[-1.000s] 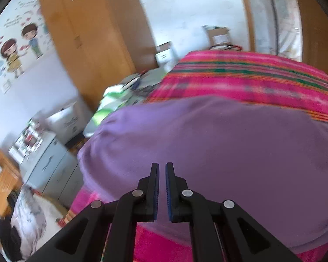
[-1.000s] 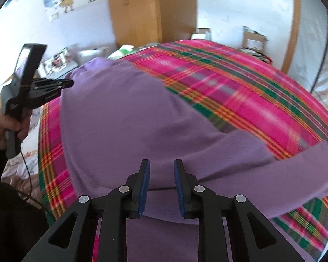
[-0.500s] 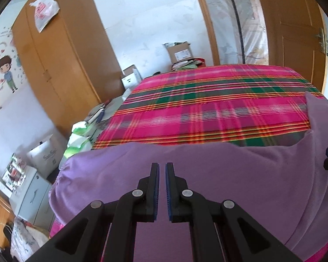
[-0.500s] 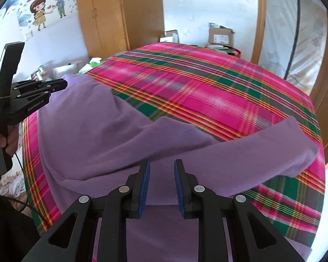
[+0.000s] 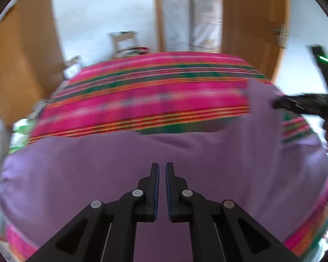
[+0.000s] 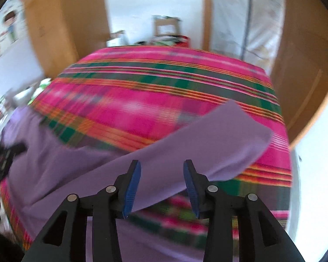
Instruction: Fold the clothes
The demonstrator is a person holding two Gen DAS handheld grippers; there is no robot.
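The purple shirt point(image 5: 142, 166) lies spread on the pink checked bed point(image 6: 155, 100) with 1 sleeve point(image 6: 218, 139) out, not folded yet, while the left tongs point(image 5: 161, 170) are nearly shut on nothing and the right tongs point(image 6: 161, 168) are opening, empty.

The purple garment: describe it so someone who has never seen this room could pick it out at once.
A bed with a pink, green and orange plaid cover fills the room's middle. On its near side lies the purple garment, spread flat, one long sleeve reaching out across the plaid. It is the only plain, single-coloured cloth on the striped cover.
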